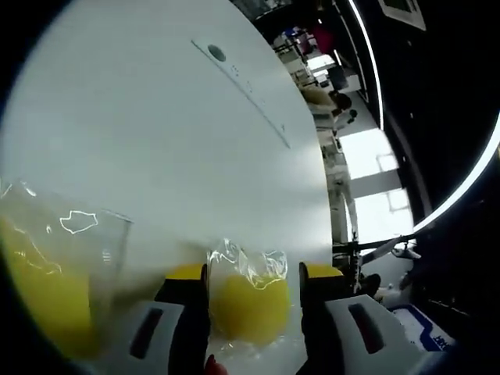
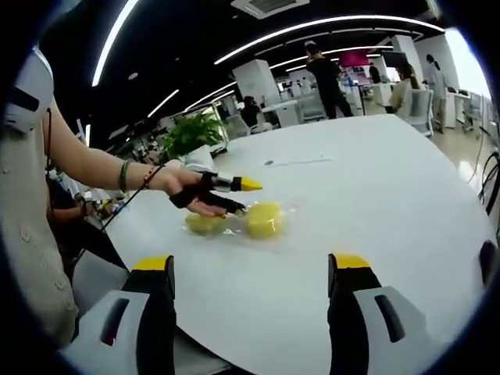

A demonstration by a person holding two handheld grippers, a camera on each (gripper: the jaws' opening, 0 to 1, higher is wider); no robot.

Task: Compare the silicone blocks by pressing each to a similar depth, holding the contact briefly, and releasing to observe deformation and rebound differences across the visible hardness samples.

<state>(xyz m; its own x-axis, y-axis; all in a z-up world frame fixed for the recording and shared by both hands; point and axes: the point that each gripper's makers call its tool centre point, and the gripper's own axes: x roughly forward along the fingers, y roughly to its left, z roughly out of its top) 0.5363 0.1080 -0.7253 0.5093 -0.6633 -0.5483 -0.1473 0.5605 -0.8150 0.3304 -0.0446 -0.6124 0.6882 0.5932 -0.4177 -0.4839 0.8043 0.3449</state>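
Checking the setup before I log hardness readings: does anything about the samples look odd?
Yes. The yellow silicone blocks are in clear plastic wrapping, which crinkles around the block between the left hand-held gripper's jaws. The press goes through the film, not onto bare silicone.

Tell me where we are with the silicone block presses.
Nothing shows as finished. In hand: the left gripper has its jaws either side of a yellow block in clear wrap on the white table; whether they are squeezing it I cannot tell. Left: a second yellow block sits beside it, not being touched. The right gripper hangs open, well back from both.
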